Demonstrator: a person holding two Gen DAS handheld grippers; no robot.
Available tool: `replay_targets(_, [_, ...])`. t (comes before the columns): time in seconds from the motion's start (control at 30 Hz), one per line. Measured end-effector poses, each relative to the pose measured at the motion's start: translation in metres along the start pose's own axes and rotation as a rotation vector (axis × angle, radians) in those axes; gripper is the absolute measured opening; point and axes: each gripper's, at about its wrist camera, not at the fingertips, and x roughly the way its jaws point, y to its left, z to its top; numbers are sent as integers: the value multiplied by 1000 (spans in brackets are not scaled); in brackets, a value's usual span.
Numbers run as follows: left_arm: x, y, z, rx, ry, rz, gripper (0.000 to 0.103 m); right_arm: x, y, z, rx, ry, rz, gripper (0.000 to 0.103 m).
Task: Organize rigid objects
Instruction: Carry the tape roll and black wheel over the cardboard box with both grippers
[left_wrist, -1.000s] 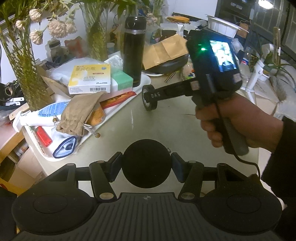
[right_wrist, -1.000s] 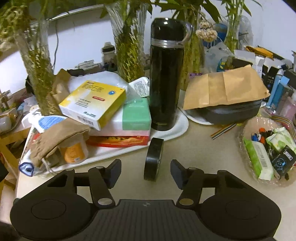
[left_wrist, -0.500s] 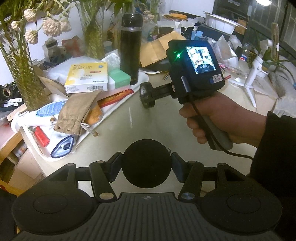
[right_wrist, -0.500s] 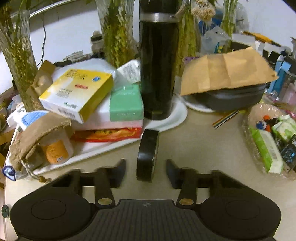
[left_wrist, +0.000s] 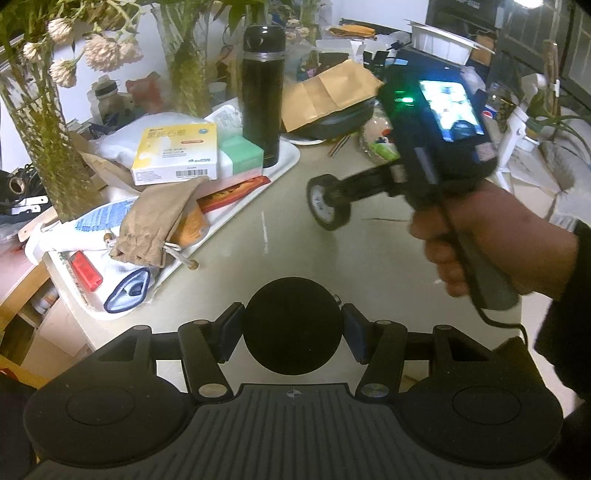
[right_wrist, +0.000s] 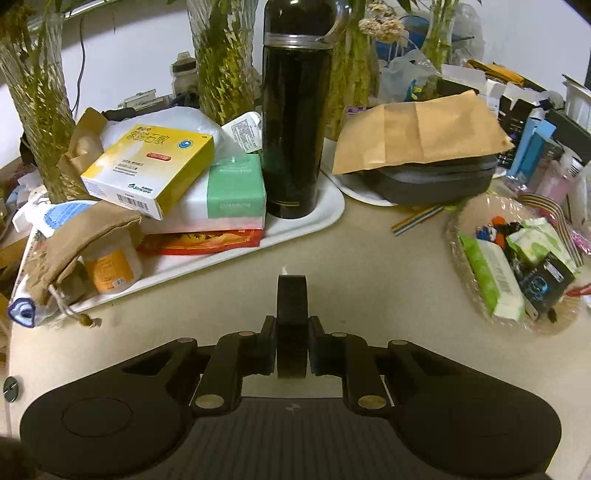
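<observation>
Now the right gripper (right_wrist: 291, 349), open around the black roll of tape (right_wrist: 291, 325) a second ago, is pinching it upright between both pads, clear of the beige tabletop (right_wrist: 369, 266) and nearer than the white tray (right_wrist: 321, 218). Meanwhile the left gripper (left_wrist: 291, 330) is staying half open, its pads flanking one black disc (left_wrist: 291, 325), though contact is unclear. One tall black flask (right_wrist: 291, 129) is standing on that tray beside one yellow box (right_wrist: 147, 170).

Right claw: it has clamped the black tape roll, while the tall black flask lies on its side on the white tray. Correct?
One error. The black flask stands upright on the white tray, as the right wrist view shows. The right claw is indeed shut on the black tape roll.
</observation>
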Motion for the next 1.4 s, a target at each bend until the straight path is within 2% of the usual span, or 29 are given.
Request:
replay_targets(0.53, [-5,-5,-2,3,-38,2,56,-73,-8,-20,45,-55,42,19])
replay_targets(0.67, [-8,-8,-4,11,-44,31,56,-94,-12,-29,57,-72,22,19])
replay_targets(0.8, [-11,-9,-6,3,-52,26,56,-115,-15,-39,74,-88,13,19])
replay_targets(1.4, [-40,-21,-30,-7,-105,24,56,-207,-19,-106,113,-168,21,19])
